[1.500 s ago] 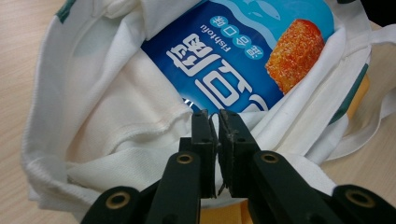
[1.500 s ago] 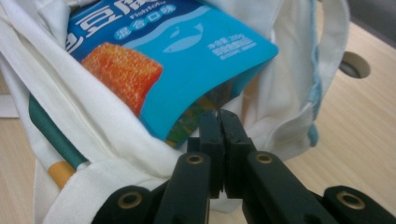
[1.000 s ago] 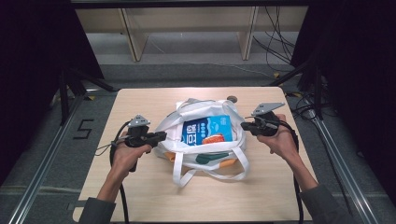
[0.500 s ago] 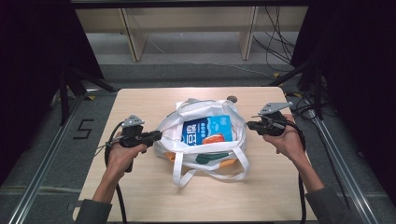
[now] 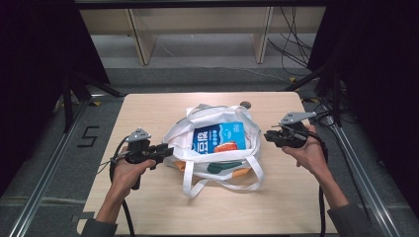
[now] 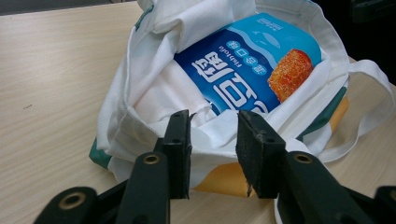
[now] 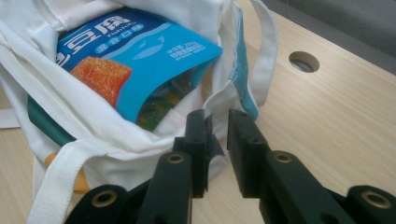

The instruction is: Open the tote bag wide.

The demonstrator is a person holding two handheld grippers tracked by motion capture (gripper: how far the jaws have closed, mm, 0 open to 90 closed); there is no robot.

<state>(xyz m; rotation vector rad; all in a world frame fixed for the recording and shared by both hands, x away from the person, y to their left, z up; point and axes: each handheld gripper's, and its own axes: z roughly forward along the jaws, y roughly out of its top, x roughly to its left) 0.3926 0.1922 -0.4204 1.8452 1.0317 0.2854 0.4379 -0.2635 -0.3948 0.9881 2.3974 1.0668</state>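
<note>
Both my claws have drawn back from the bag since a second ago, the left one sliding toward my side of the counter and the right one out toward the counter's right edge. My left claw (image 6: pixel 212 154) has its jaws apart with nothing between them, sitting just short of the white tote bag (image 6: pixel 140 93), whose rim shows in the gap beyond the tips. My right claw (image 7: pixel 217 149) is also parted and empty, level with the bag's rim fold beyond it. From above, my left claw (image 5: pixel 165 151) sits just beside the bag's left side and my right claw (image 5: pixel 269 137) stands a little off its right side. The tote bag (image 5: pixel 197 158) lies mid-counter (image 5: pixel 148 108), mouth open, a blue snack packet (image 5: pixel 220 137) lying inside it. Its straps (image 5: pixel 222 185) spill loose toward me.
</note>
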